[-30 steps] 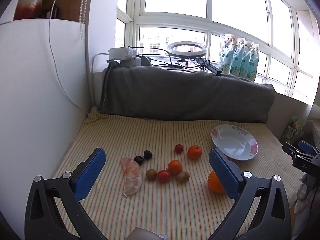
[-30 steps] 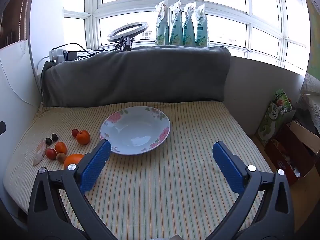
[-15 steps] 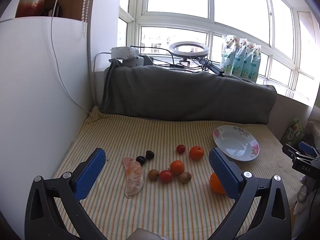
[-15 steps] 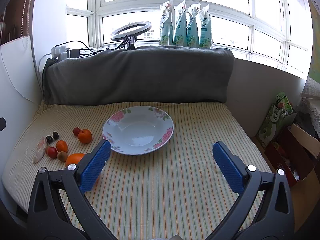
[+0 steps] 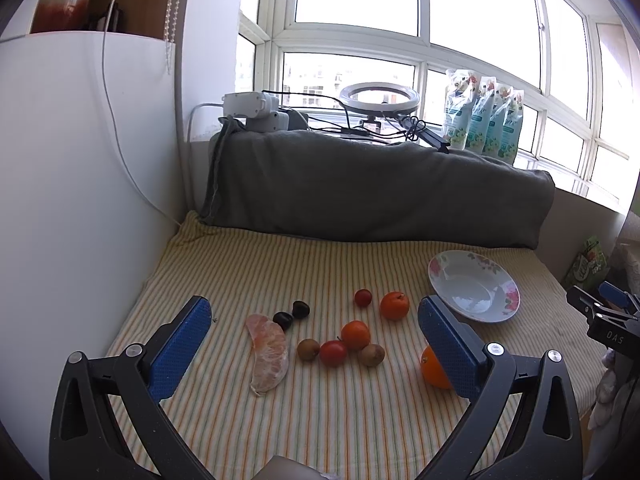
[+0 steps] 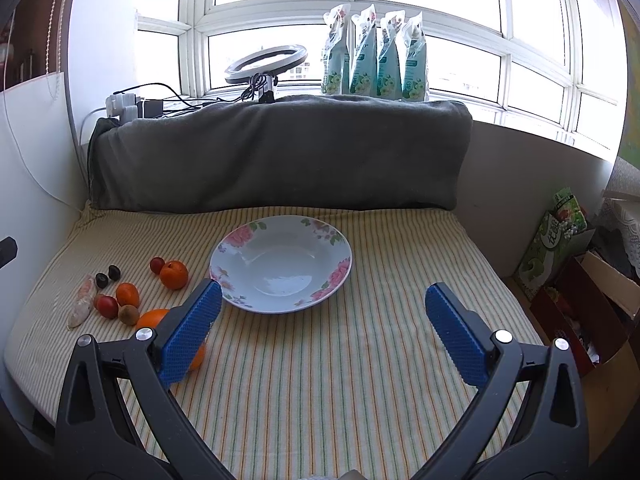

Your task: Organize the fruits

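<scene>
Several fruits lie loose on the striped cloth: a peeled citrus wedge (image 5: 267,351), two dark plums (image 5: 292,314), tangerines (image 5: 394,305), a red fruit (image 5: 333,353), kiwis (image 5: 371,355) and a big orange (image 5: 432,368) partly behind my finger. A white floral plate (image 6: 248,280) stands empty to their right. My left gripper (image 5: 314,344) is open and empty above the fruit cluster. My right gripper (image 6: 322,326) is open and empty, just in front of the plate. The fruits also show at left in the right wrist view (image 6: 128,295).
A grey rolled blanket (image 5: 376,188) lines the back. A white panel (image 5: 80,200) walls the left side. Boxes (image 6: 560,248) stand on the floor past the right edge. The right gripper's tip (image 5: 608,320) shows at the left wrist view's right edge.
Both grippers have drifted slightly, the scene shifting a little in both views. The fruits and plate have not moved. Both stay open.
</scene>
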### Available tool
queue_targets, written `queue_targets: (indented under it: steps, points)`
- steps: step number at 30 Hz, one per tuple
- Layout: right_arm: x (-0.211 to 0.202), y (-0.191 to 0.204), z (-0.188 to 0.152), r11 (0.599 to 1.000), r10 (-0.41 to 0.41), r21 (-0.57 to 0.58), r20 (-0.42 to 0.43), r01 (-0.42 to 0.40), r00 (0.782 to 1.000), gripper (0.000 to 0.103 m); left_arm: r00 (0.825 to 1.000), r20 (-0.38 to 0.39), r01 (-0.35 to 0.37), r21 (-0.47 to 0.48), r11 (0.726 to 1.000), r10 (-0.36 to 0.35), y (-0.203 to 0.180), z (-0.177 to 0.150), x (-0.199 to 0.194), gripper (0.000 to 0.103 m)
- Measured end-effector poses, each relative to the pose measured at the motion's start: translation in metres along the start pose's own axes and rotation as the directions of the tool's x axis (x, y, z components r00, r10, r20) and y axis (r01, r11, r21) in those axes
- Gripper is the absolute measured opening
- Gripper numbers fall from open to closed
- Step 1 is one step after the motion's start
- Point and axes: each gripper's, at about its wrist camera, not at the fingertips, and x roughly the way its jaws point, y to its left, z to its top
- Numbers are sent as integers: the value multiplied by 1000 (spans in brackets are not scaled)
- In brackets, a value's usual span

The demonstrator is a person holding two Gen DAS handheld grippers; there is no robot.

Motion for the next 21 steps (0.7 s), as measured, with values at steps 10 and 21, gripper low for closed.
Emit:
queue_targets:
  steps: [10, 21]
  points:
    - [-1, 0, 0, 1000, -1, -2, 3, 1, 1000, 103, 1000, 3, 5, 8, 1000, -5, -4, 1, 0, 102]
    - [0, 2, -3, 1000, 6, 2, -3, -6, 1000, 103, 1000, -1, 8, 6, 1000, -8, -3, -1, 1, 102]
